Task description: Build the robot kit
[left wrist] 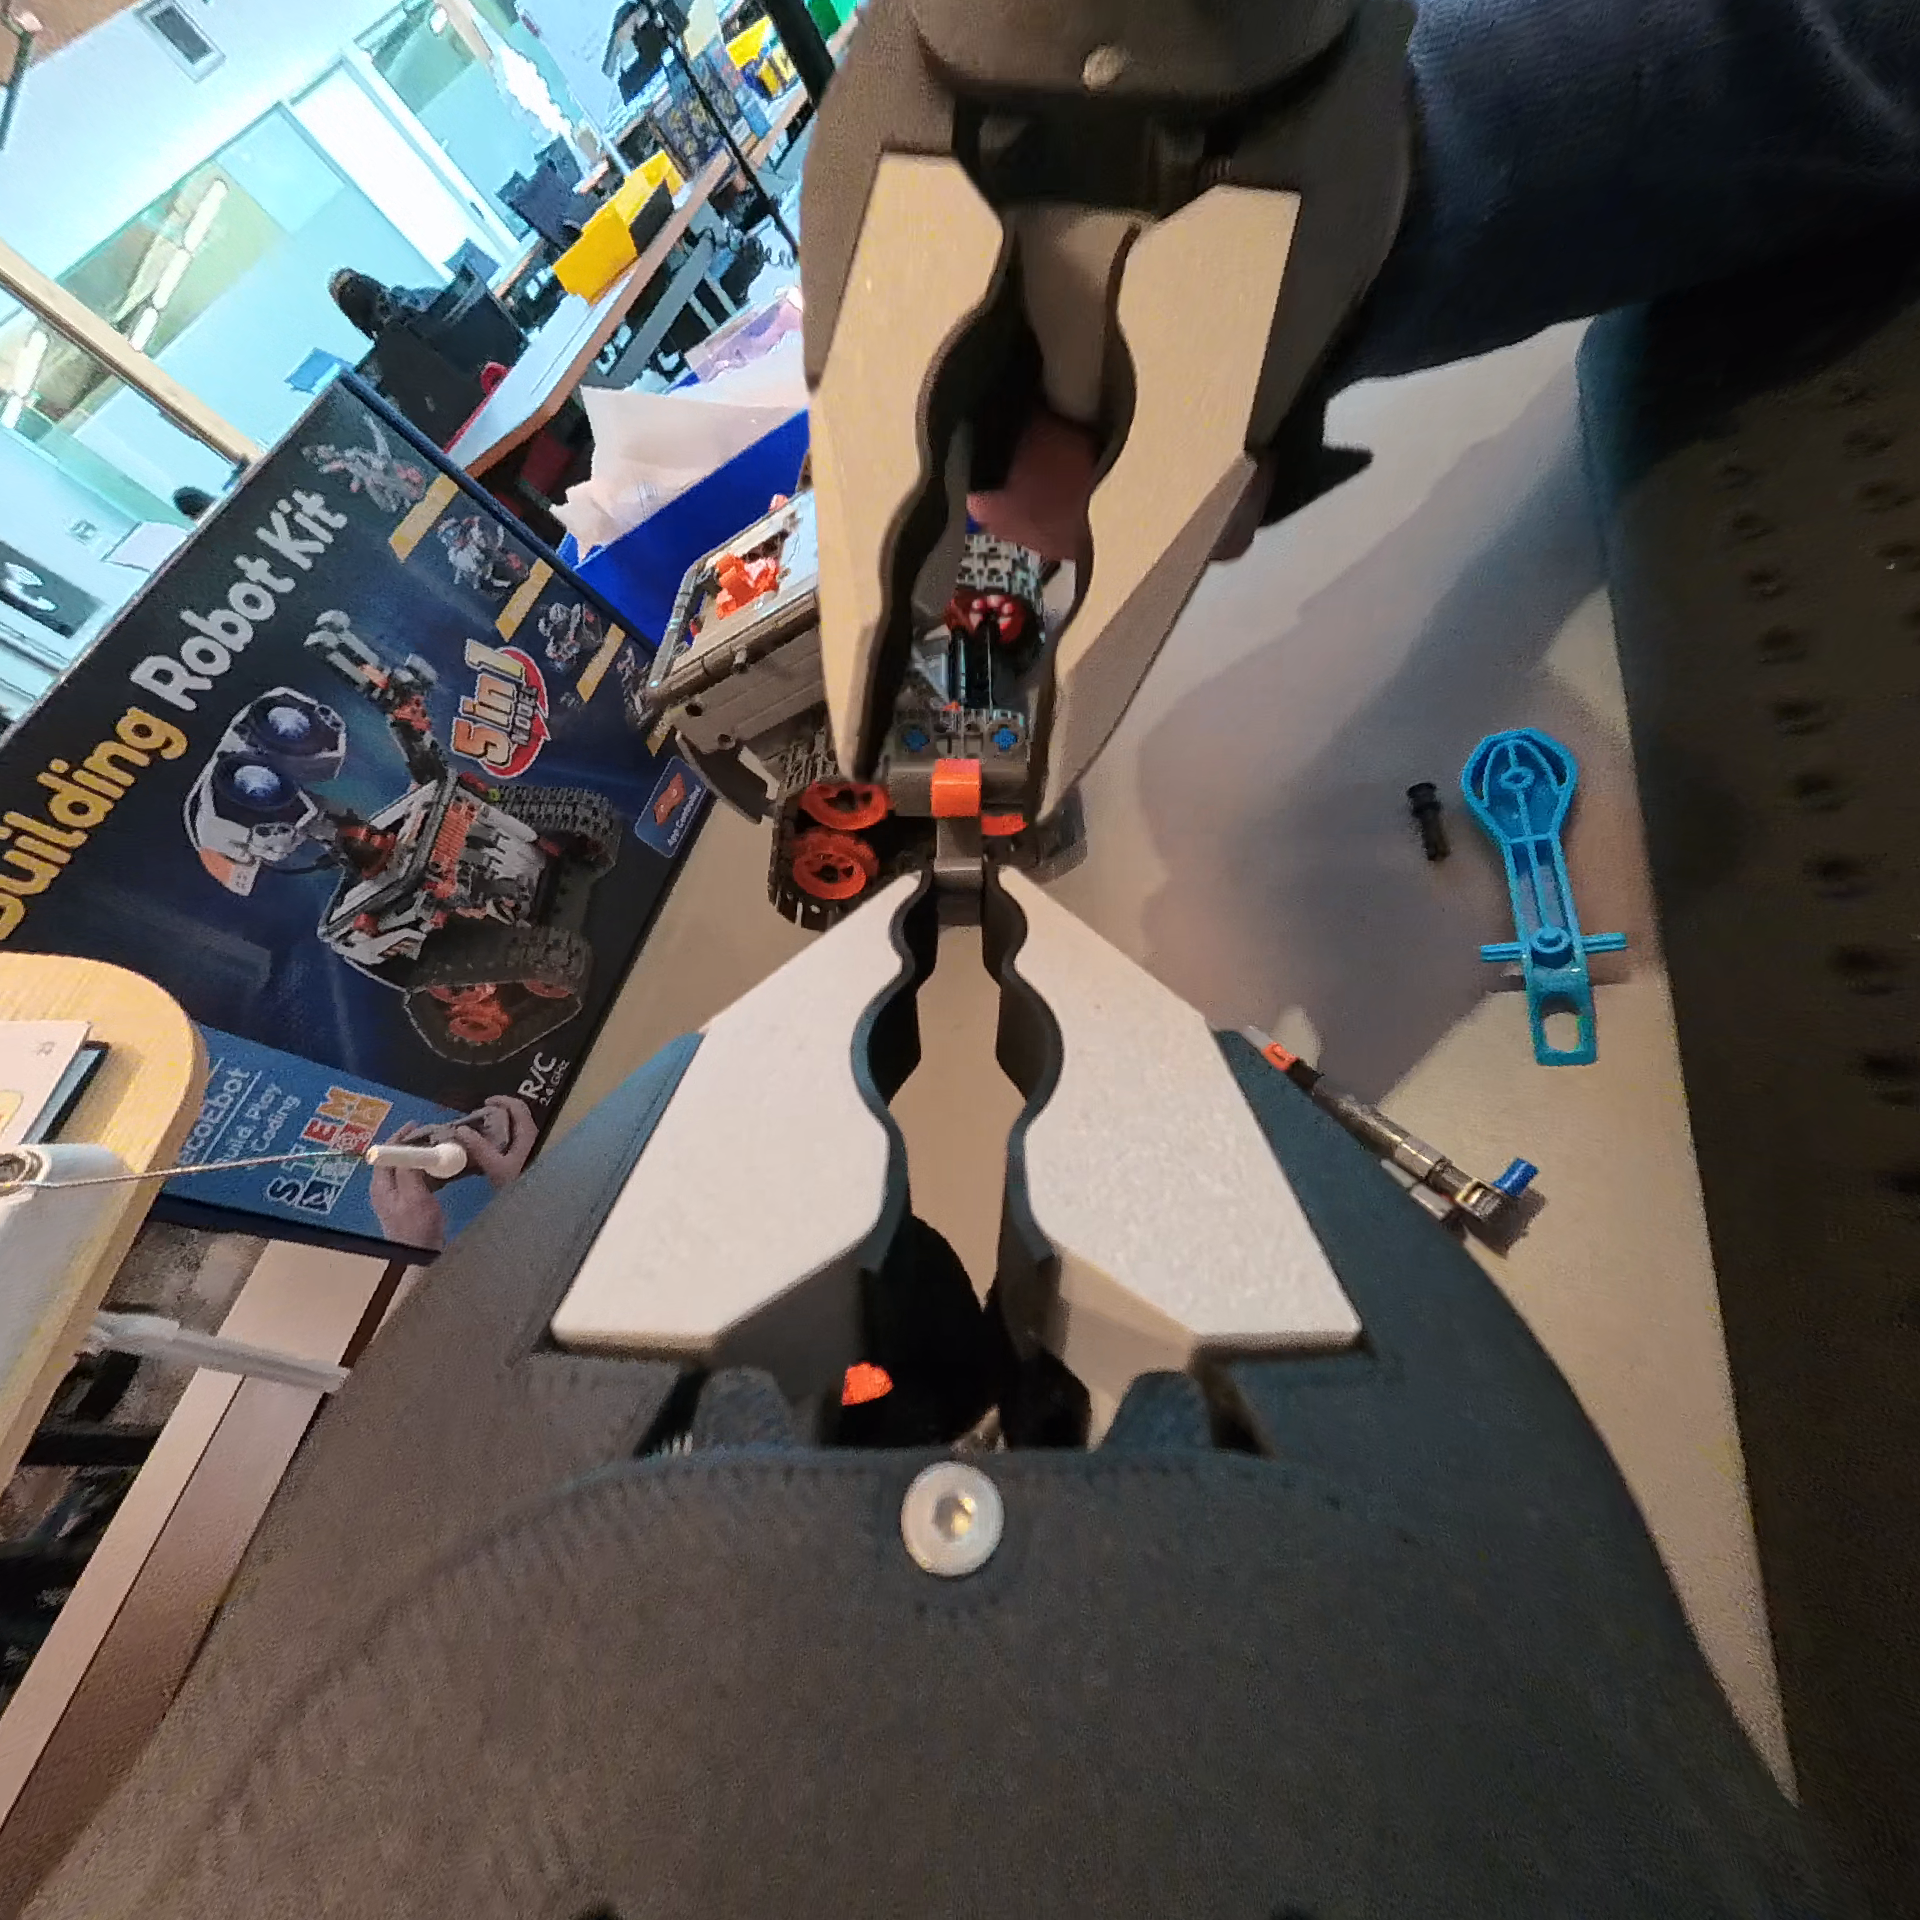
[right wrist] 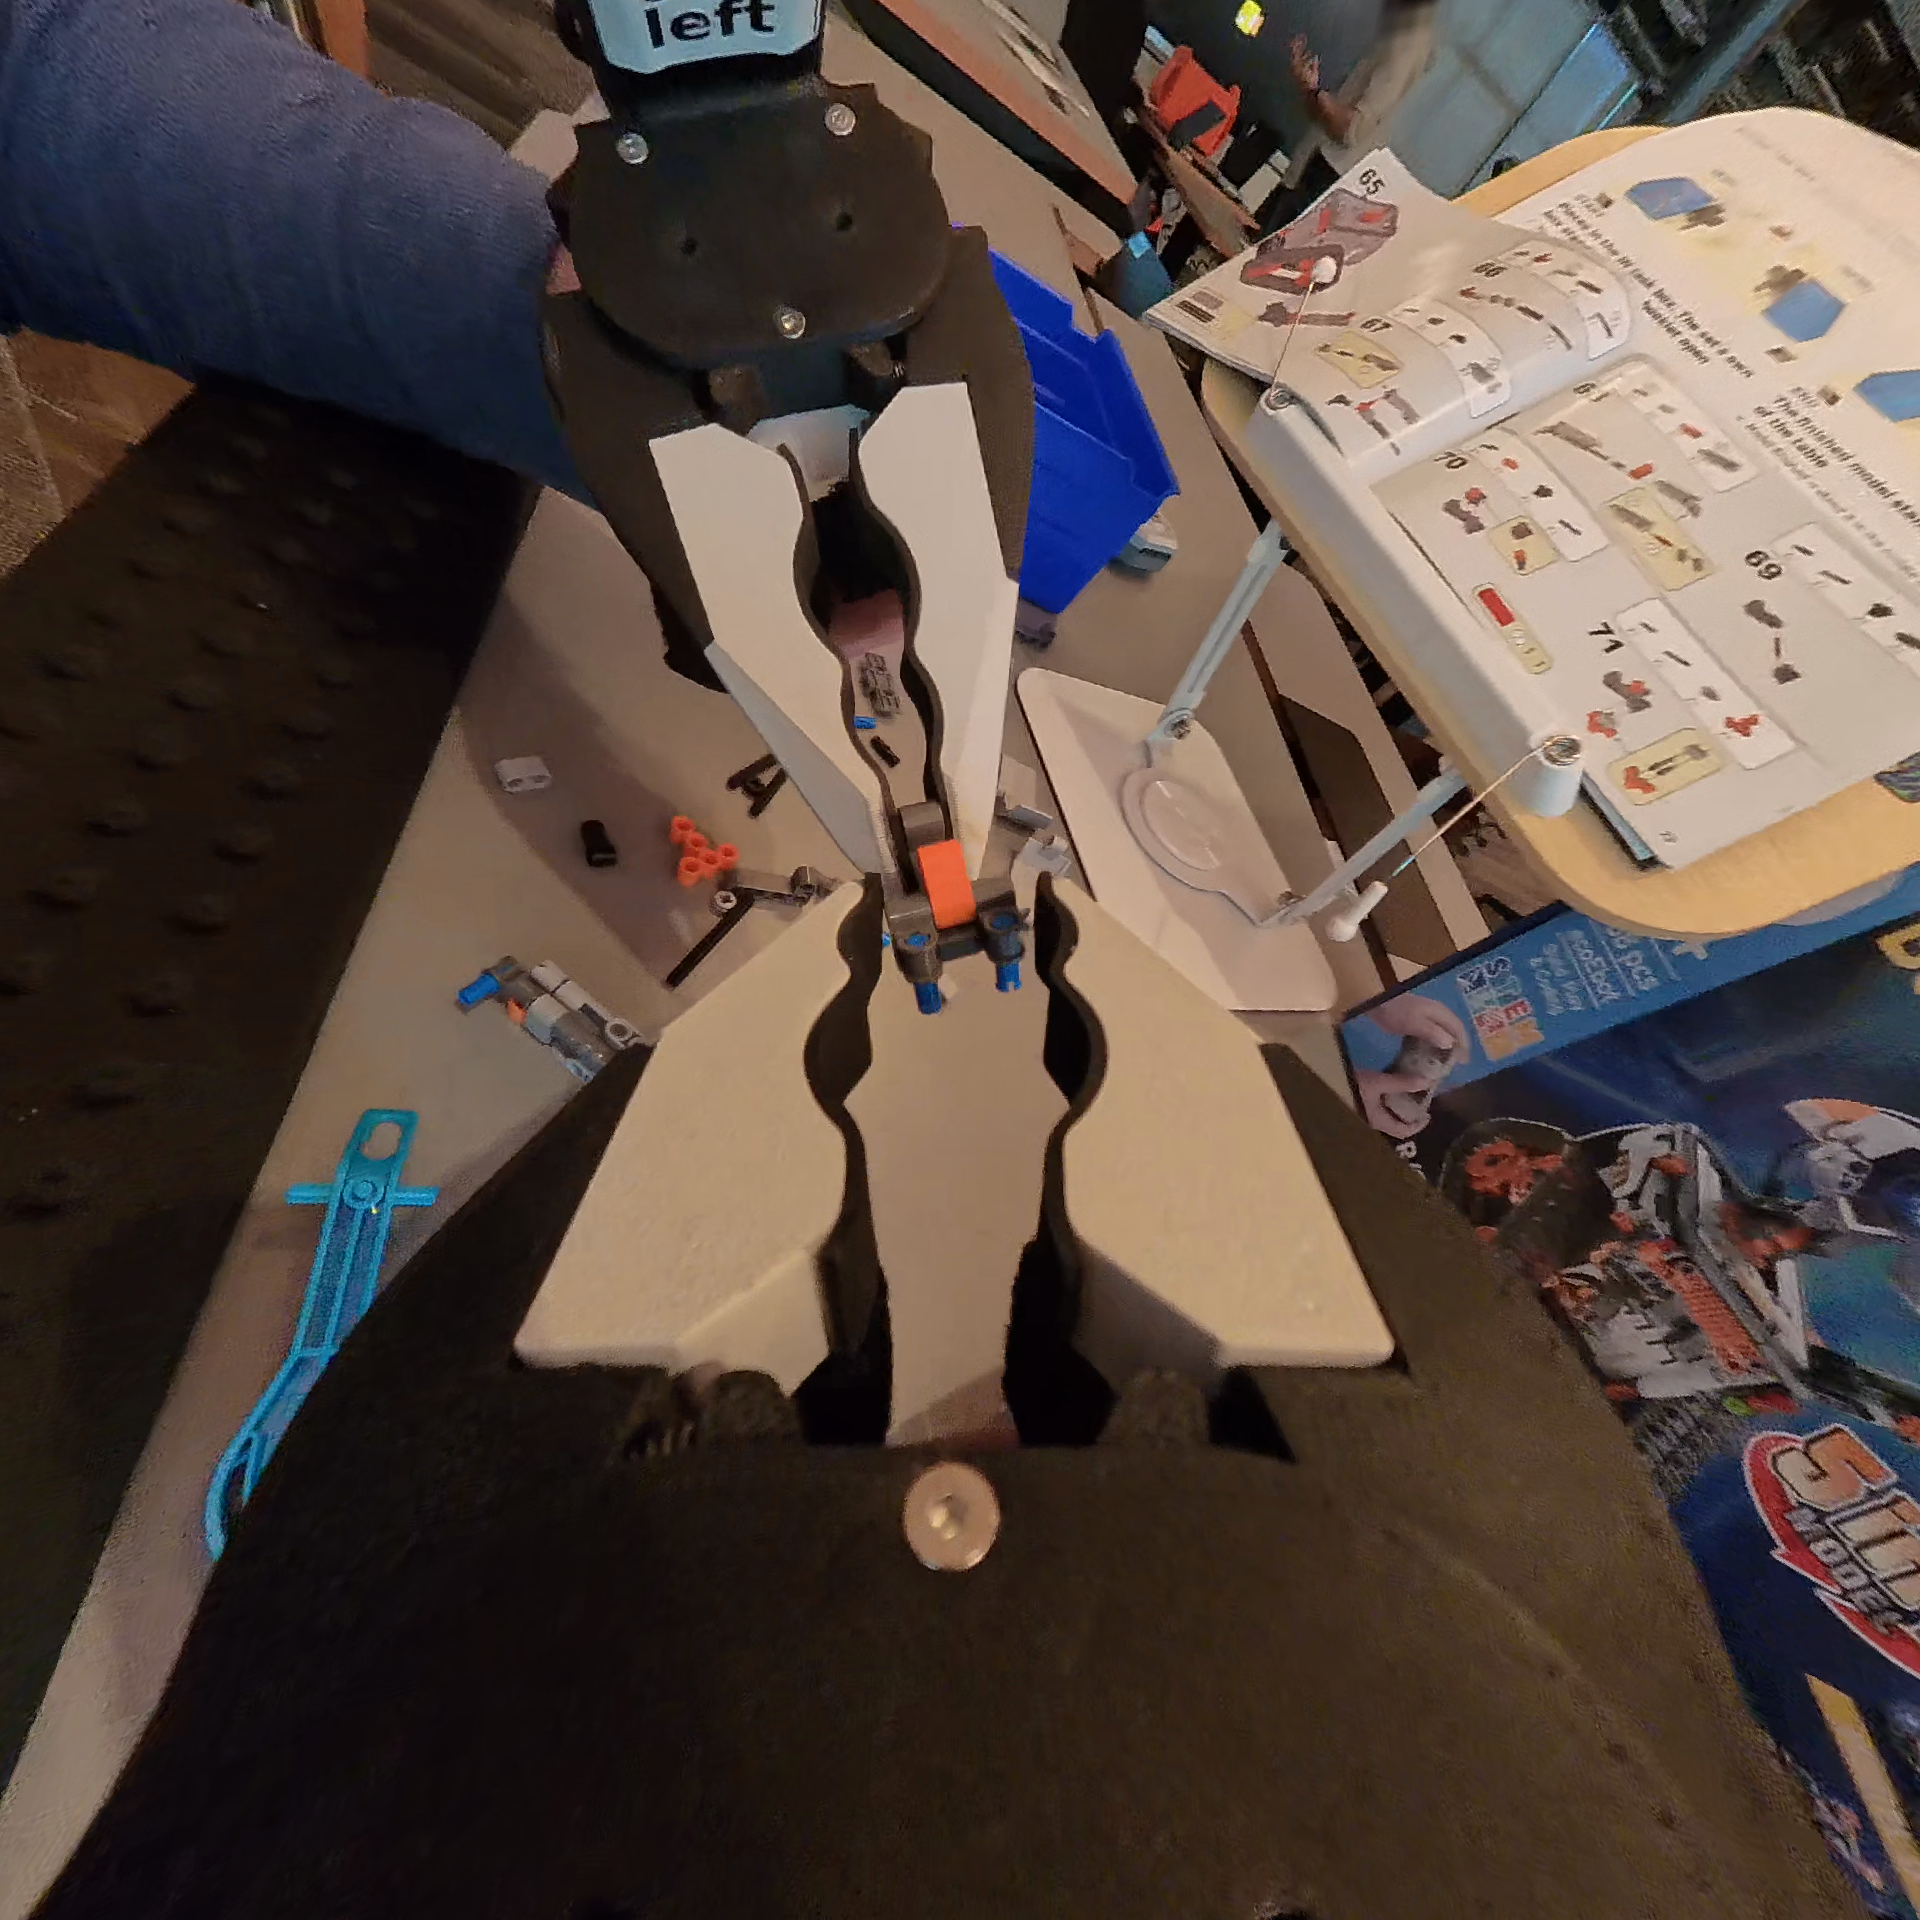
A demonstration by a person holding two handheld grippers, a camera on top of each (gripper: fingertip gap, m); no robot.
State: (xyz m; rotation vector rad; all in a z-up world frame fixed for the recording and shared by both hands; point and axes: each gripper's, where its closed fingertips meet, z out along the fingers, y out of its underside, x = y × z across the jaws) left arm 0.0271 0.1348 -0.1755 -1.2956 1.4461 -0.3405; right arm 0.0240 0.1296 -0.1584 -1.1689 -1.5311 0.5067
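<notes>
Together, both grippers meet over a grey table (right wrist: pixel 436 894). Left gripper (right wrist: pixel 920 831) pinches a small grey-and-orange brick piece (right wrist: pixel 940 883); right gripper (right wrist: pixel 951 914) straddles its crossbar, jaws apart. Uneven squeezing could twist or drop it.

Hidden and cut-off parts around my two tongs

My left gripper (right wrist: pixel 920 831) covers the far end of the small grey and orange block piece (right wrist: pixel 940 899), so I cannot see how deep it sits there. My right gripper (left wrist: pixel 956 800) hides the middle of the tracked toy robot (left wrist: pixel 821 831). The toy box (left wrist: pixel 343 748) and the open manual (right wrist: pixel 1621 499) are cut by the picture edges. The small loose parts (right wrist: pixel 707 847) on the table are too tiny to identify.
</notes>
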